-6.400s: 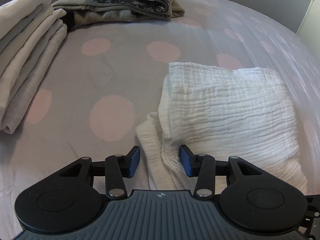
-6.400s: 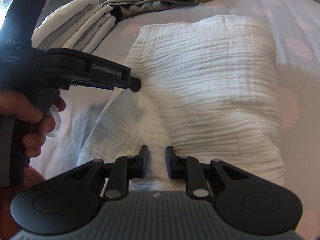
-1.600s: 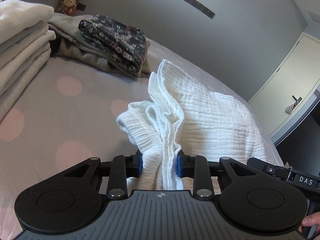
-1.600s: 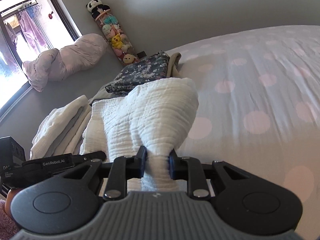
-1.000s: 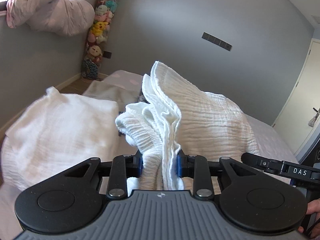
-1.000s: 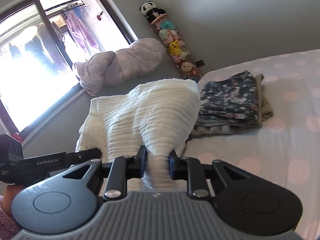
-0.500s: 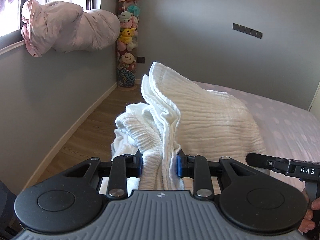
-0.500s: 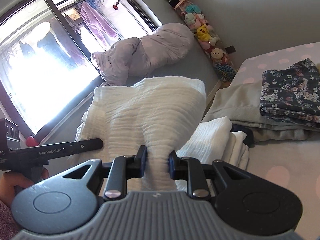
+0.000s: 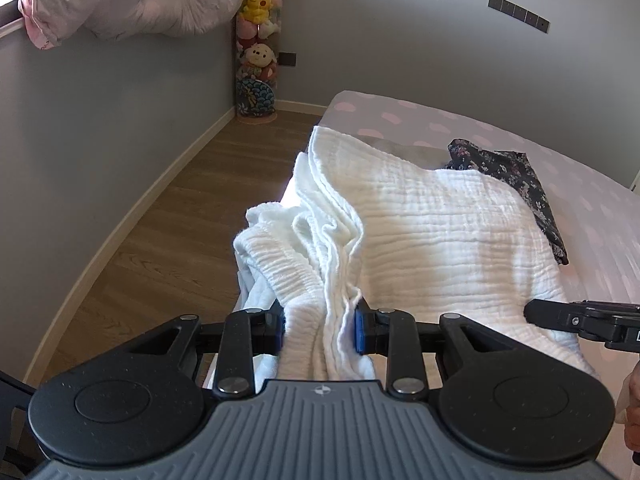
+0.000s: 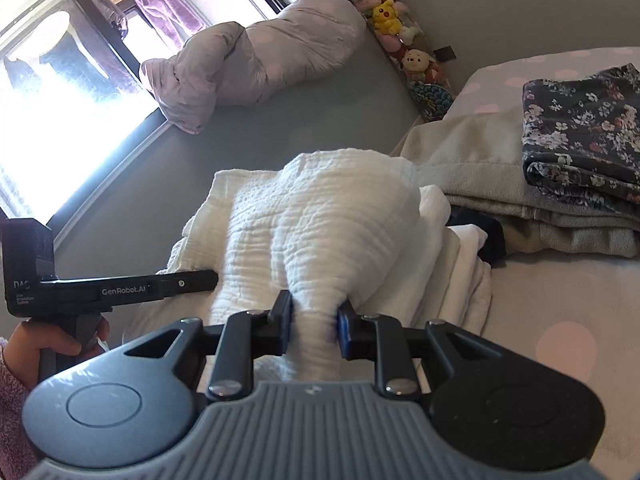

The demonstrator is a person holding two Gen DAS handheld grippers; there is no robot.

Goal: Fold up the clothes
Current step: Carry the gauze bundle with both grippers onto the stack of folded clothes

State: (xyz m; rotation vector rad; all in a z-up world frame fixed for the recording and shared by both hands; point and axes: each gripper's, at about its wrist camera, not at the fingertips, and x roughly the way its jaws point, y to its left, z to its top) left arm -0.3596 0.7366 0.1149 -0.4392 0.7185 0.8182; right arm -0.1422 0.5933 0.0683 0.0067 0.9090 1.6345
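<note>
A folded white muslin cloth (image 9: 440,232) hangs between both grippers at the bed's edge. My left gripper (image 9: 320,328) is shut on its bunched layered end. My right gripper (image 10: 315,328) holds the other end of the cloth (image 10: 320,216) between its pads, which still press on it while the jaws are opening. In the right wrist view the cloth sags onto a stack of folded white clothes (image 10: 460,264). The left tool's arm (image 10: 160,286) and a hand (image 10: 60,340) show on the left of that view.
A folded floral garment (image 10: 580,132) lies on a beige one (image 10: 480,168) on the pink-dotted bed (image 10: 560,300). The wooden floor (image 9: 160,240) drops away left of the bed. A column of plush toys (image 9: 256,40) and a pink duvet (image 10: 260,52) line the wall.
Both grippers carried the cloth across the bed toward its edge and lowered it. It now droops over the white stack, with the floral garment to its right.
</note>
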